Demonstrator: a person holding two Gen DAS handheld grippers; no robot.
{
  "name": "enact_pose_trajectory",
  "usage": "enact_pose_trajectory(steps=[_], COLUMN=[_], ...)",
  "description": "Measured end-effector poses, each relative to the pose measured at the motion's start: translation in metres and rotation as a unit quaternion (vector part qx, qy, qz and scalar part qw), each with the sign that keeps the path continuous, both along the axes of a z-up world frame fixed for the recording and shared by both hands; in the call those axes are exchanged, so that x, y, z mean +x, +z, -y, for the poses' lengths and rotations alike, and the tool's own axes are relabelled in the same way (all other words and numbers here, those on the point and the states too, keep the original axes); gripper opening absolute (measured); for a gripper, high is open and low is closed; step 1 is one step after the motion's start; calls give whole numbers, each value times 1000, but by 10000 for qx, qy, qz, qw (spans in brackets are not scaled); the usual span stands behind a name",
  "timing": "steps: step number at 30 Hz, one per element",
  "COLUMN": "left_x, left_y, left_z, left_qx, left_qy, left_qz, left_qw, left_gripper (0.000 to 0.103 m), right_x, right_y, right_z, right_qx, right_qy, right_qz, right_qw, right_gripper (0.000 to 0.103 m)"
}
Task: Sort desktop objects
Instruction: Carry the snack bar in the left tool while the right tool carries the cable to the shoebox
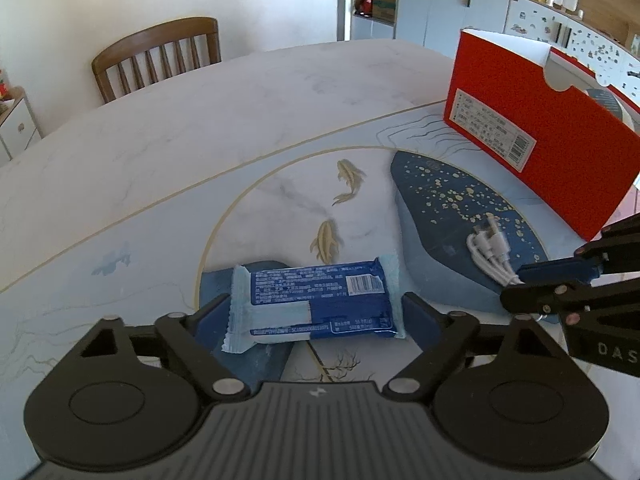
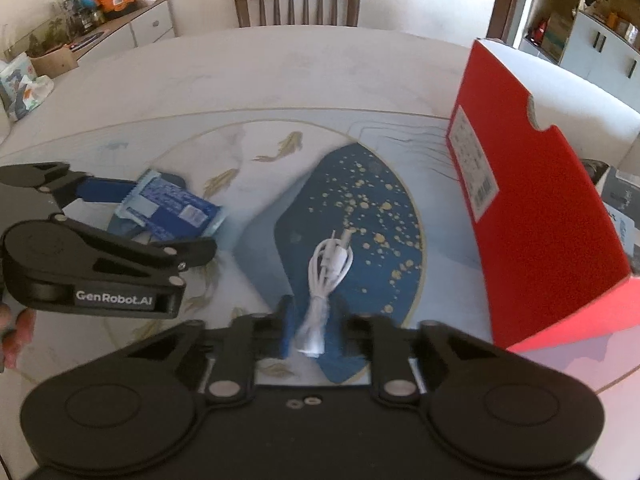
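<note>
The left gripper (image 1: 316, 312) has its fingers spread wide around the blue snack packet (image 1: 316, 304), while the right gripper (image 2: 314, 328) pinches the white cable bundle (image 2: 326, 268) beside the red box (image 2: 540, 200), bare worktop (image 1: 200, 120) beyond.

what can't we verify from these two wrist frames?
- Inside of the red cardboard box: both views show only its outer wall.
- Right tool grip on the white bundled cable: right wrist view is motion-blurred there.
- Print on the blue snack packet: too small to read, between the left tool fingers.
</note>
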State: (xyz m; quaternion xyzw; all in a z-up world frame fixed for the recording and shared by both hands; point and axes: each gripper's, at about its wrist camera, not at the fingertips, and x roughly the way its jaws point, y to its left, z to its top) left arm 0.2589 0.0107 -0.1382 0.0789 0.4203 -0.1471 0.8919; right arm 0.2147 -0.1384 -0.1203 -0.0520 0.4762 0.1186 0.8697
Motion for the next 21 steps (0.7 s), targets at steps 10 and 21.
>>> enact_pose_trajectory(steps=[10, 21], left_x=[-2, -12], left_y=[5, 24], left_z=[1, 3], left_qx=[40, -217], left_qy=[-136, -181], left_qz=[120, 99], left_qw=[9998, 9996], left_gripper=[71, 70], right_x=[-1, -5], right_y=[6, 25], right_z=[4, 15], right_qx=[82, 258], right_qy=[-102, -203], right_qz=[38, 141], right_qw=[9999, 9994], right_gripper=[8, 8])
